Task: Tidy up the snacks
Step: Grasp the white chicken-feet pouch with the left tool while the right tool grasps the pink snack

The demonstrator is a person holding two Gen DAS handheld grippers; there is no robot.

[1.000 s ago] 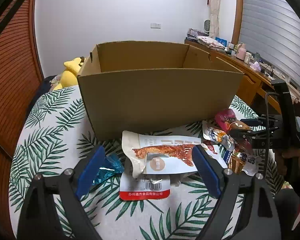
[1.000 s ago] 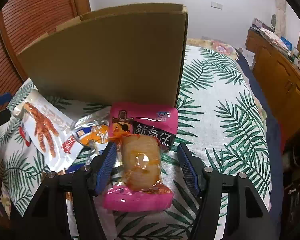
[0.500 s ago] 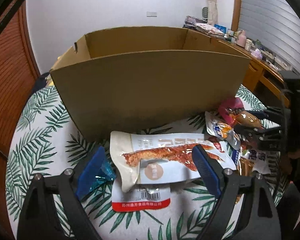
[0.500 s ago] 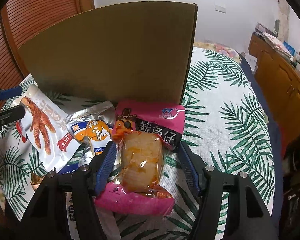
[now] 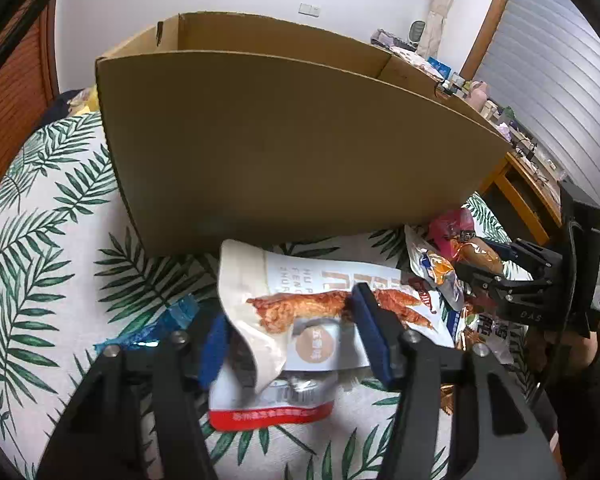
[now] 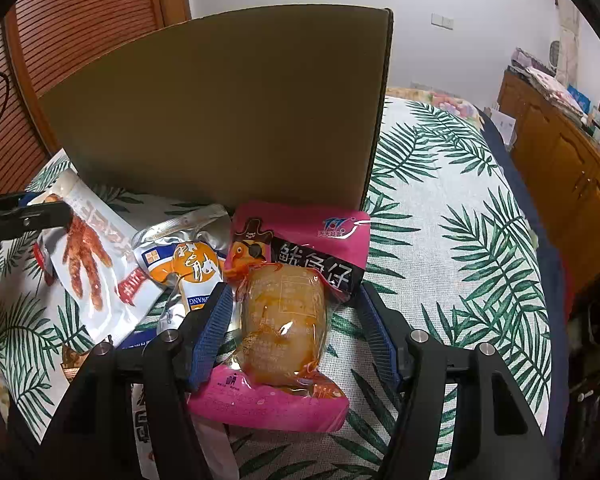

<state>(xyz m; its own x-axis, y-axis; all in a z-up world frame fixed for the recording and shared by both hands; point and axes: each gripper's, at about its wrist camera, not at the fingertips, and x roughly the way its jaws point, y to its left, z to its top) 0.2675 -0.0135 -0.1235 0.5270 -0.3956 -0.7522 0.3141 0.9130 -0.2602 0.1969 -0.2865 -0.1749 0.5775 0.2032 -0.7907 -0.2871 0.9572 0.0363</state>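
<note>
Leaf-print cloth [image 6: 440,240] all over, tall cardboard box [image 5: 300,140] parked right behind the snack pile. Caught the left tool [image 5: 290,312] with jaws just then closing on the white chicken-feet pouch [image 5: 300,272], slick film buckled up at 1 edge between the pads. Found the right tool [image 6: 296,300] about half open, straddling the squishy clear orange packet [image 6: 284,312] atop the puffy pink pouch [image 6: 300,236], no squeeze yet. Looked risky: glossy plastic could've slipped out on the lift, or dragged the crinkly silver packet [image 6: 184,260] along. Wouldn't have trusted that pinch over the stiff box wall.
</note>
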